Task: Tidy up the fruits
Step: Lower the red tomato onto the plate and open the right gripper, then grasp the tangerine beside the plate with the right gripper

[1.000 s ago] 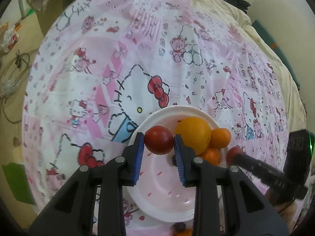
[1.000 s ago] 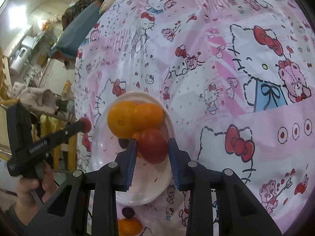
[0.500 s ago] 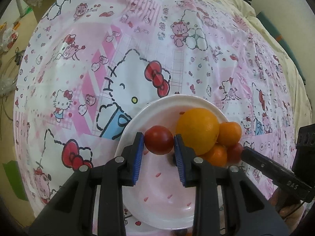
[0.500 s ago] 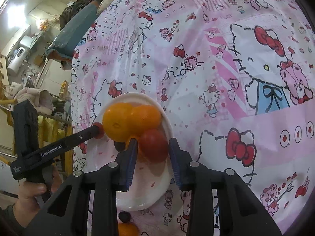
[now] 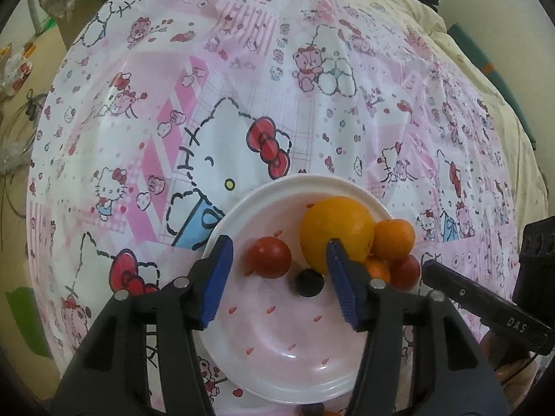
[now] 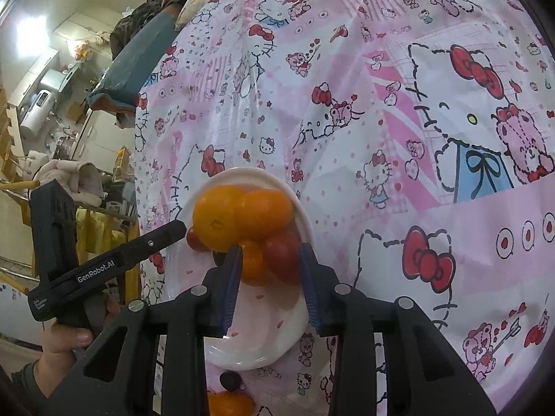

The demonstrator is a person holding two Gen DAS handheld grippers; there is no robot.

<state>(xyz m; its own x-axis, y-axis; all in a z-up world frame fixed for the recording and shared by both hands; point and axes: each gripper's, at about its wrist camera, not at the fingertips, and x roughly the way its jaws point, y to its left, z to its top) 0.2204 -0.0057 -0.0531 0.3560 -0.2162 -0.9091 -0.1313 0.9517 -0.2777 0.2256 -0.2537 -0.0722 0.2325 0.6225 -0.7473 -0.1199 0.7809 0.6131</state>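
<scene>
A white bowl point(image 5: 298, 371) sits on the pink cartoon-print cloth. In it lie a large orange point(image 5: 334, 230), two small tangerines point(image 5: 393, 239), a dark grape point(image 5: 309, 282) and two red tomatoes. My left gripper point(image 5: 279, 282) is open; the tomato point(image 5: 269, 256) it held lies in the bowl between its fingers. My right gripper point(image 6: 269, 280) is open around the other tomato point(image 6: 282, 256), which rests in the bowl point(image 6: 263, 346) beside a tangerine point(image 6: 251, 267). The left gripper's finger point(image 6: 152, 241) shows in the right wrist view.
A dark grape point(image 6: 230, 379) and an orange fruit point(image 6: 229, 402) lie on the cloth just in front of the bowl. The pink cloth point(image 5: 242, 104) spreads wide beyond the bowl. Room clutter lies past the cloth's left edge in the right wrist view.
Both grippers have opened and let their tomatoes go into the bowl. Both moved closer to the bowl.
</scene>
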